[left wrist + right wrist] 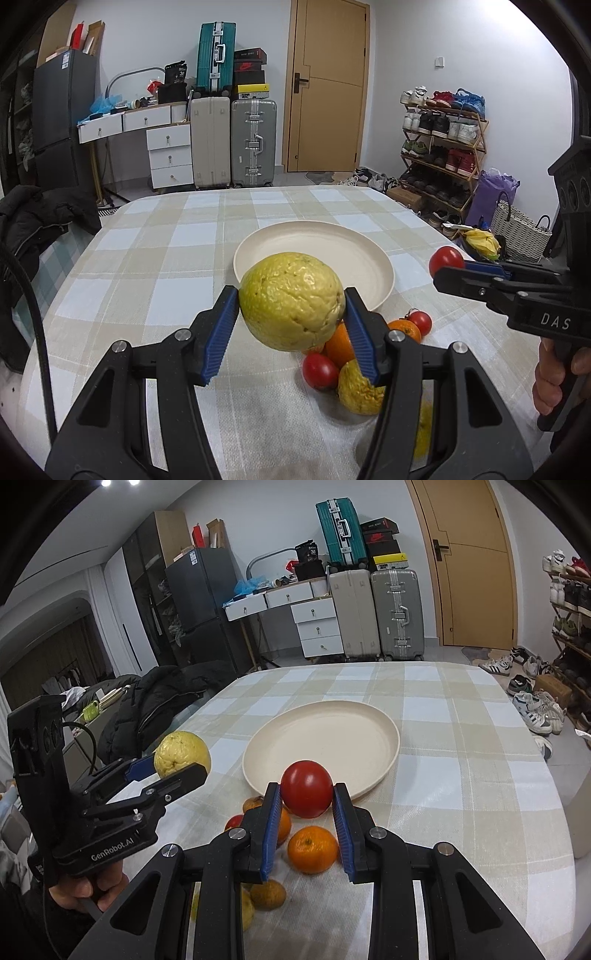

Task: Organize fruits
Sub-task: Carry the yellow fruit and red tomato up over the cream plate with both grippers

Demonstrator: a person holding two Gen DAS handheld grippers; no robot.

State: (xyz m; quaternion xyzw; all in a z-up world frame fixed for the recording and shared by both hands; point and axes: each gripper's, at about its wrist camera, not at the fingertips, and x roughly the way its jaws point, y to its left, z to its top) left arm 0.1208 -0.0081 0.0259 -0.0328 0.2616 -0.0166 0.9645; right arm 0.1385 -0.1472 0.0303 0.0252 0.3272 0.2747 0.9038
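My left gripper (291, 314) is shut on a big yellow citrus fruit (291, 299), held above the table just short of the cream plate (332, 240). It also shows in the right wrist view (181, 754). My right gripper (306, 805) is shut on a red tomato (306, 794), held near the plate's (351, 720) near rim; the tomato also shows in the left wrist view (446, 259). On the checked tablecloth below lie oranges (313, 849), tomatoes (320, 371) and another yellow fruit (360, 391). The plate is empty.
The table (147, 258) has a checked cloth; a black jacket (33, 221) lies off its left edge. Suitcases (232, 144), drawers, a door and a shoe rack (443, 147) stand behind. A woven basket (517, 229) sits at the right.
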